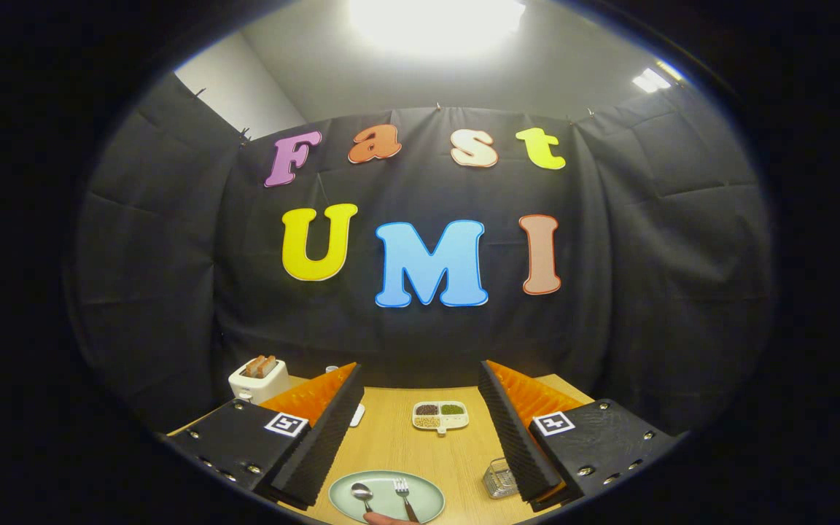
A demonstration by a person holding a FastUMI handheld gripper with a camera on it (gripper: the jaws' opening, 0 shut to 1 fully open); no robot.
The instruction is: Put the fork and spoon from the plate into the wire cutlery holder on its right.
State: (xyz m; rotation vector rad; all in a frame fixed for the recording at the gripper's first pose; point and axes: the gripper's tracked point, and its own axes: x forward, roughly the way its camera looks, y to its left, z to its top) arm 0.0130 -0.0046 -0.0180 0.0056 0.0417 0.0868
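The tongs are held wide apart above the table, while the spoon and fork are seen lying on the plate between them, the wire cutlery holder standing just beside its right.

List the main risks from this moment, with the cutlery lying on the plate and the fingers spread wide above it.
1. The metal spoon and metal fork lie close together on the pale green oval plate; the open hand-held gripper could nudge one while grasping the other.
2. Thin, flat handles may slip on pickup.
3. The small wire cutlery holder sits partly hidden behind one finger, so a drop could miss or tip it.
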